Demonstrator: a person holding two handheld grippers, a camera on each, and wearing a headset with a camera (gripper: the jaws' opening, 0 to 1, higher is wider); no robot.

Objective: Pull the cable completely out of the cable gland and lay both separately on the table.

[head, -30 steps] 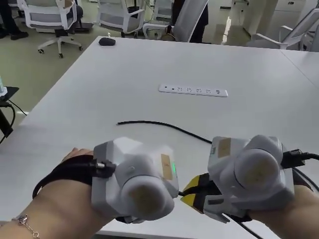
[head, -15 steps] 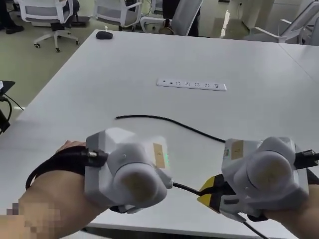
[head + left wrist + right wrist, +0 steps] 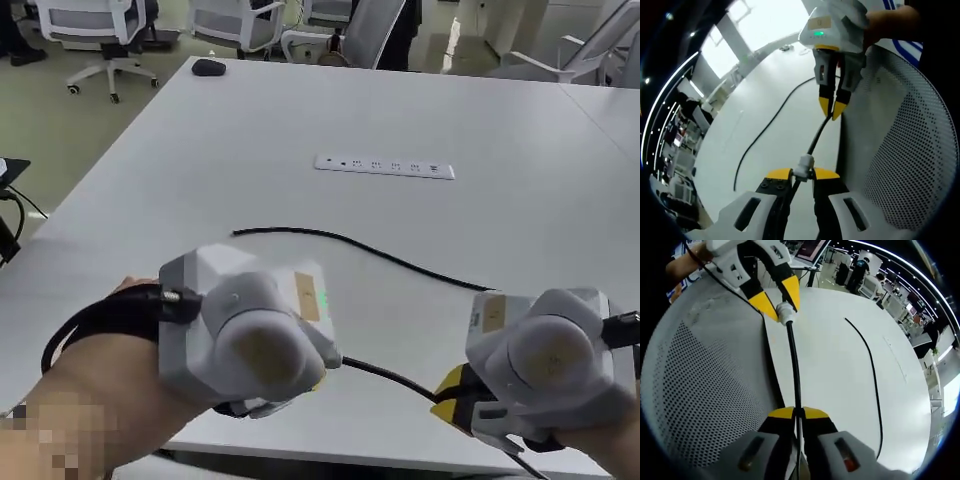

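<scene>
white cable gland (image 3: 803, 162) pinched in left gripper (image 3: 802, 174); right gripper (image 3: 796, 412) clamps black cable (image 3: 792, 360).

A wide white table (image 3: 300, 130) was lit evenly. A white power strip (image 3: 384, 167) was laid on it, and a dark mouse (image 3: 208, 68) was left near its far edge. White office chairs (image 3: 95, 25) were ranged beyond on a pale green floor (image 3: 70, 130).

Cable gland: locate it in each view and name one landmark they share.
Left gripper view: cable gland bottom centre, between the left claw's yellow tips.
Right gripper view: upper left, at the cable's far end.
Head view: hidden behind the left claw's housing.
Shared landmark: the black cable.
</scene>
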